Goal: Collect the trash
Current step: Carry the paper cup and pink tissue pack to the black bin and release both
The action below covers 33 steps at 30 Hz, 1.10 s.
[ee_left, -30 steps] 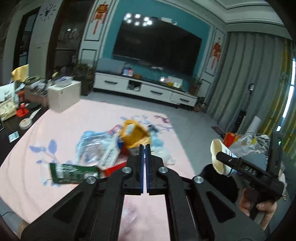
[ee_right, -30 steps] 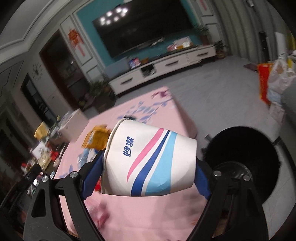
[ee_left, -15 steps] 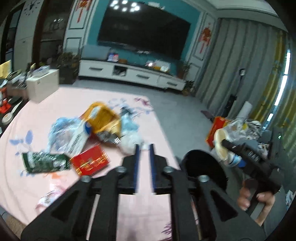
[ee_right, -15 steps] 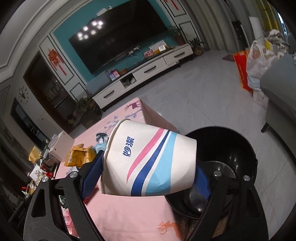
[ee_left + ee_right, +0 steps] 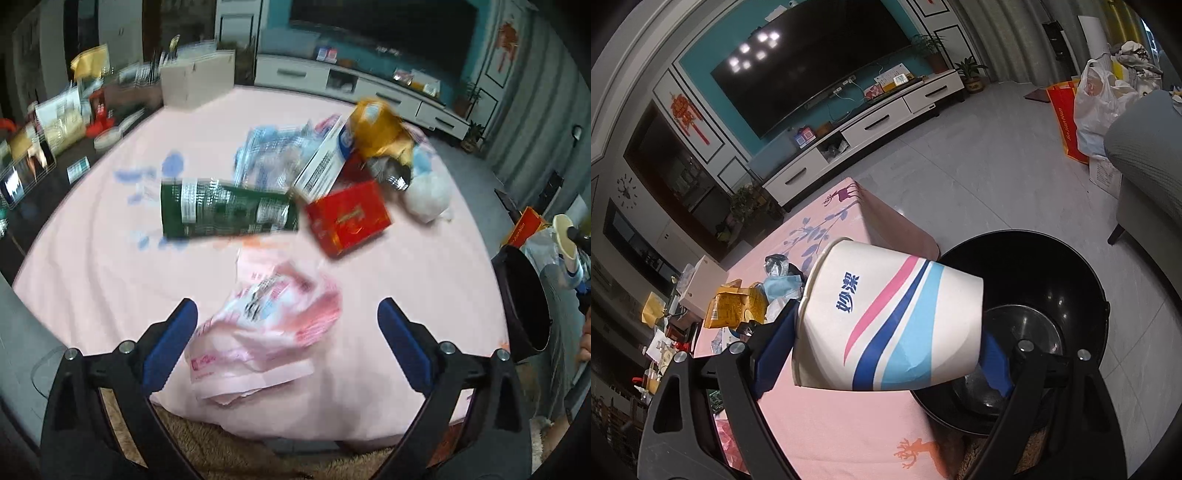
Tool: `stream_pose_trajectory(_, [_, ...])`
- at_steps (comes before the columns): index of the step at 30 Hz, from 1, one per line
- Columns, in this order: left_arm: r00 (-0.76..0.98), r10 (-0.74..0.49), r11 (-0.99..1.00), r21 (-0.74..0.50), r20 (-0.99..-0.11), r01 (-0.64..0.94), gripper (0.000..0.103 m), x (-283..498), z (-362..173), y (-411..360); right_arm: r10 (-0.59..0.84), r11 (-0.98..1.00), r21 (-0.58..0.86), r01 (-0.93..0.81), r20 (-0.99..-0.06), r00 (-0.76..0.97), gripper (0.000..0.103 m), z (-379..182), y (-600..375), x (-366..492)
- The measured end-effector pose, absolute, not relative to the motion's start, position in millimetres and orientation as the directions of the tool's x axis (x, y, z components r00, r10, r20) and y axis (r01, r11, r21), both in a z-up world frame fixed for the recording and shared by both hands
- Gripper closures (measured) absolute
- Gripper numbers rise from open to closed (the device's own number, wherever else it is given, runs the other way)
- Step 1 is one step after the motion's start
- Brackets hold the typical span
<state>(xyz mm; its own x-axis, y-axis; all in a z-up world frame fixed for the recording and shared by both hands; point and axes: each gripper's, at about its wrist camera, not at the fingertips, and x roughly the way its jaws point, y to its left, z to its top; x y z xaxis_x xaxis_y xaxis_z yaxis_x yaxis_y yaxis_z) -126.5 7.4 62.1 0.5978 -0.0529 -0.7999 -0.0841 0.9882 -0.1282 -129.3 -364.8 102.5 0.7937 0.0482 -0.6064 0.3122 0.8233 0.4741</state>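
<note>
Pink tablecloth [image 5: 110, 258] is carrying scattered trash; left gripper [image 5: 287, 317] is spreading wide above a pink wrapper [image 5: 273, 325]; right gripper [image 5: 886, 343] is clamping a paper cup [image 5: 890, 321] over the black bin [image 5: 1071, 280].

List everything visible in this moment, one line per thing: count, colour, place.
Paper cup: 1, white with pink and blue stripes, on its side in the right gripper.
Bin: 1, black, on the floor beside the table.
Pink wrapper: 1, near table edge.
Green packet: 1, mid-table.
Red box: 1, right of the packet.
Yellow bag: 1, far side of the pile.
Tablecloth: 1, pink.
Left gripper: open over the wrapper.
Right gripper: shut on the cup.
</note>
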Motion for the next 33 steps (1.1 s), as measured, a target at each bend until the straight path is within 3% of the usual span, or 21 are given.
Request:
stream_pose_trajectory(5, [0.569,-0.053,0.987,-0.131,-0.82,-0.097,0.006,-117,39,8,0.048,0.825,0.465,0.32,-0.623,0.781,0.018,100,-359,-127])
stream_pose_trajectory(6, [0.569,-0.064,0.986,-0.139,-0.82,-0.09,0.01,-117,37,7,0.048,0.825,0.464,0.321,-0.625,0.78,0.018,99,-360,-127])
stream_pose_trajectory(8, [0.543,-0.081,0.983,-0.156,-0.836,-0.094,0.033,-113,26,6,0.046,0.824,0.463,0.326,-0.629,0.776,0.018,97,-360,-127])
stream_pose_trajectory(11, [0.539,-0.094,0.975,-0.187,-0.837,-0.119,0.047,-112,17,8,0.043,0.822,0.463,0.332,-0.632,0.774,0.018,97,-363,-126])
stream_pose_trajectory(14, [0.562,-0.093,0.977,-0.183,-0.822,-0.107,0.053,-116,25,3,0.043,0.82,0.465,0.335,-0.633,0.773,0.018,96,-365,-126])
stream_pose_trajectory(17, [0.597,-0.167,0.964,-0.258,-0.785,-0.069,0.055,-122,45,-5,0.042,0.816,0.469,0.339,-0.632,0.774,0.018,95,-367,-128])
stream_pose_trajectory(25, [0.659,-0.424,0.903,-0.345,-0.622,0.255,0.054,-134,119,-89,0.006,0.802,0.477,0.36,-0.61,0.793,0.018,101,-378,-142])
stream_pose_trajectory(33, [0.554,-0.556,0.827,-0.343,-0.62,0.446,0.054,-123,126,-185,-0.036,0.738,0.523,0.426,-0.601,0.799,0.017,95,-410,-160])
